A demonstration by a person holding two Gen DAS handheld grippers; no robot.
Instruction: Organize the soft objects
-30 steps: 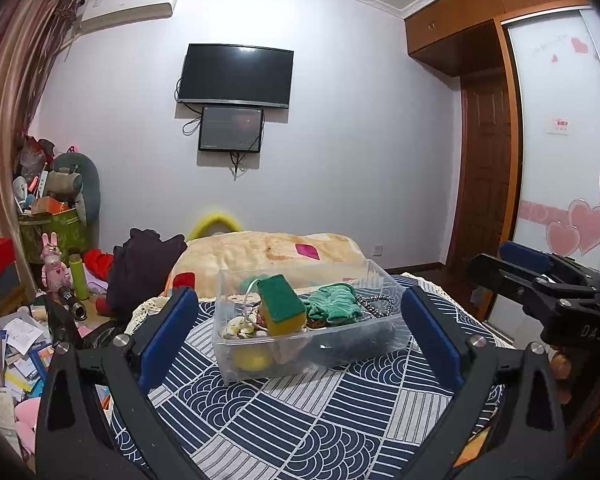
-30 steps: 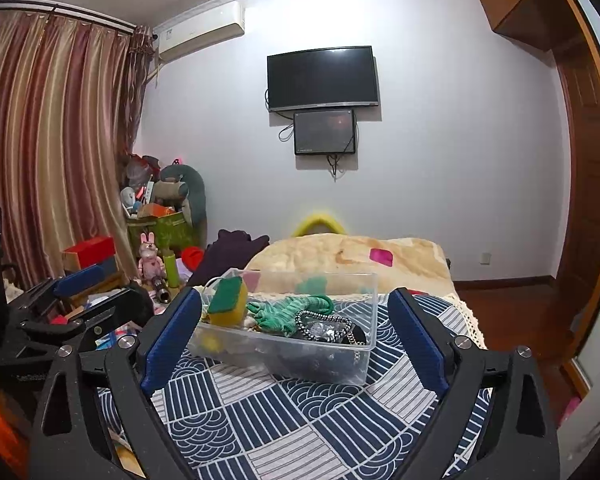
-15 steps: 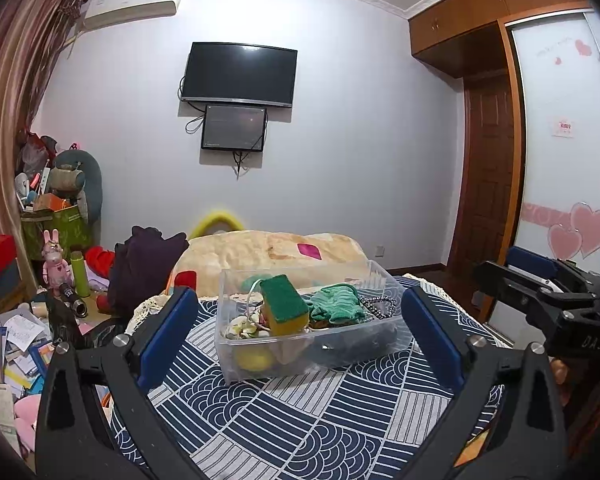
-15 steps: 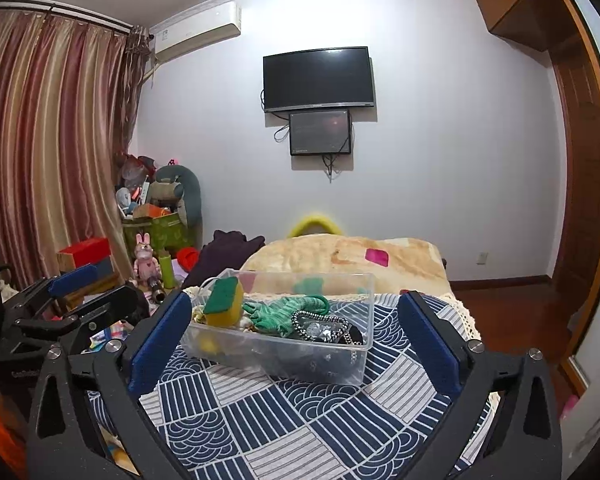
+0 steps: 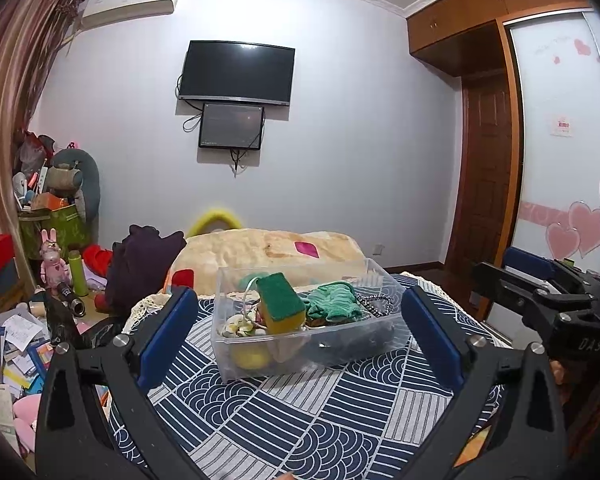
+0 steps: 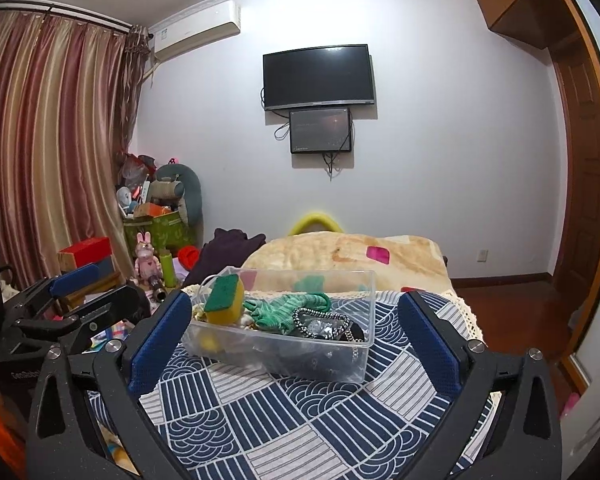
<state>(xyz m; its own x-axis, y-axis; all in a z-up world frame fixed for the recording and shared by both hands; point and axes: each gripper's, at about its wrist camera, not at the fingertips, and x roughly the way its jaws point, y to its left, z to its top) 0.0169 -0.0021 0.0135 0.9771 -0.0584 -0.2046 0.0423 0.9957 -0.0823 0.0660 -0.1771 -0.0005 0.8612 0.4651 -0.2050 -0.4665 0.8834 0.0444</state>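
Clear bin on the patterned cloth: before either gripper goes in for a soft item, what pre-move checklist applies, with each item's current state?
1. Left gripper open and holding nothing: ok.
2. Right gripper open and holding nothing: ok.
3. Clear bin resting flat on the patterned cloth, opening up: ok.
4. Sponge on top of the pile, propped on edge and free to grasp: ok.
5. Green cloth free of the beaded chain: cannot tell; they lie touching.
6. The two grippers apart from each other, with both short of the bin: ok.
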